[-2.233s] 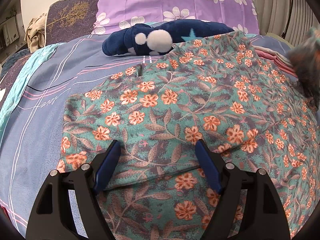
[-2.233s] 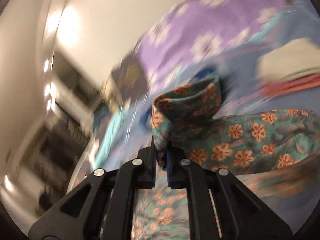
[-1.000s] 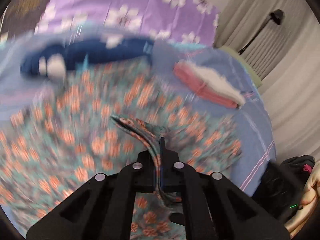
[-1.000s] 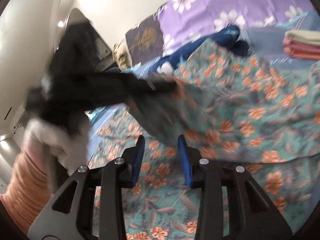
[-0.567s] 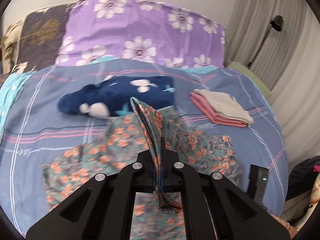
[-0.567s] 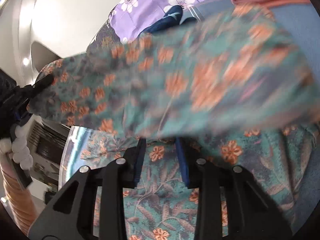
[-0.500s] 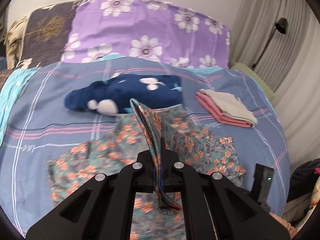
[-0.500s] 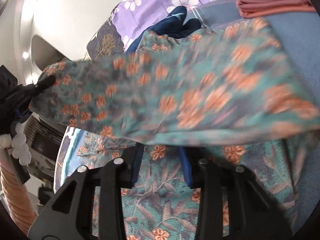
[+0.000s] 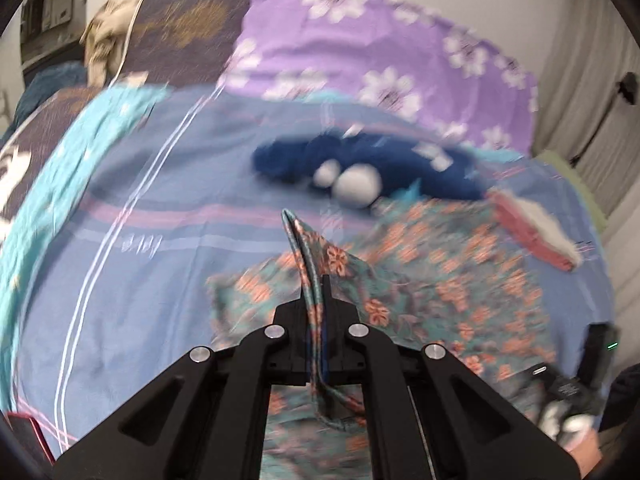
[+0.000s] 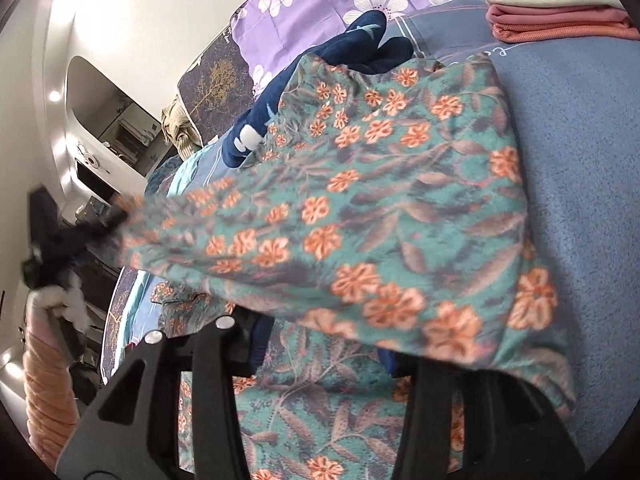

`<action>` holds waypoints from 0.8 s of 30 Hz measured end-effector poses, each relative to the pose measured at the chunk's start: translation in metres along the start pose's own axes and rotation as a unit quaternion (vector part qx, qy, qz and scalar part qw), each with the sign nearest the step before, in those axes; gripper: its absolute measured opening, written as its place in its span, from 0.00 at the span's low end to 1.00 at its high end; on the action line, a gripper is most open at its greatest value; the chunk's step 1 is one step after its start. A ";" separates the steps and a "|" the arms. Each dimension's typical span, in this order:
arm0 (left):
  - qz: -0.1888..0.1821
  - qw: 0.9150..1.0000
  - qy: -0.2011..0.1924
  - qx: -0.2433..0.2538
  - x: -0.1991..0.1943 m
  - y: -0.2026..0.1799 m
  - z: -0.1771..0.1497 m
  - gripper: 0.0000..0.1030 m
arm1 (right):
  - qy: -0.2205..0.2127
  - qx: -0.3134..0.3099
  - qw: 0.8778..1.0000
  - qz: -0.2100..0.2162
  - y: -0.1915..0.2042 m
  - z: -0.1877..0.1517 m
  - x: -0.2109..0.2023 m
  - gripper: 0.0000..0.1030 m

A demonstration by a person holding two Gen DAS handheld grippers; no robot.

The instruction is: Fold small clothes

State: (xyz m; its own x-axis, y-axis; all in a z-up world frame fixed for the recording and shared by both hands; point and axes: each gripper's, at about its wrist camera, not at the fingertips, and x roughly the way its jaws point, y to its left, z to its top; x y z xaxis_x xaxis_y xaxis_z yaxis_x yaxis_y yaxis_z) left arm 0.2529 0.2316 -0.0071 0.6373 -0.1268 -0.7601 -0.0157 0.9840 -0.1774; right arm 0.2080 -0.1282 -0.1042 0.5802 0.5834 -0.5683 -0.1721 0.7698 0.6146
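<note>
Above the bed (image 9: pixel 168 248), an edge of the floral garment (image 9: pixel 460 292) was pinched by the left tongs (image 9: pixel 316 300); the right tongs (image 10: pixel 320 356) were spread beneath its lifted fold.

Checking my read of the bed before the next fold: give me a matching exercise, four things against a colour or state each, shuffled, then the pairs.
Things:
1. floral garment
2. plush toy
3. folded stack
4. left gripper

Colour or state:
A. dark blue with white patches, on the bed past the garment
B. shut on an edge of cloth
C. pink under beige, off to the right
D. teal with orange flowers, one part lifted over the right gripper

Pairs: 1-D, 2-A, 3-C, 4-B
</note>
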 end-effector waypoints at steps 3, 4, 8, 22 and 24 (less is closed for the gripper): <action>0.018 0.999 0.034 0.017 0.036 0.013 -0.024 0.06 | 0.002 -0.009 1.000 -0.005 0.003 -0.001 0.002 0.45; 0.027 0.998 0.042 0.027 0.045 0.015 -0.032 0.07 | 0.004 -0.012 1.000 -0.007 0.005 0.000 0.003 0.46; 0.032 0.998 0.036 0.035 0.061 0.023 -0.052 0.10 | 0.024 -0.043 0.998 -0.034 0.017 -0.006 0.002 0.48; 0.034 0.999 0.002 0.022 0.029 0.026 -0.057 0.28 | -0.032 -0.083 0.995 -0.049 0.026 0.017 -0.058 0.40; 0.053 0.997 -0.033 0.035 0.008 0.019 -0.052 0.31 | 0.027 -0.034 0.995 -0.090 -0.007 0.014 -0.026 0.27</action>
State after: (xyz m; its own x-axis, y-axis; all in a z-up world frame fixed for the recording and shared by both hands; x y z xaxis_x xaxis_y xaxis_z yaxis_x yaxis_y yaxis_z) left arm 0.2174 0.2429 -0.0492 0.6845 -0.0159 -0.7288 -0.0330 0.9981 -0.0528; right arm 0.2054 -0.1523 -0.0863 0.5627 0.4456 -0.6963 -0.1229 0.8780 0.4626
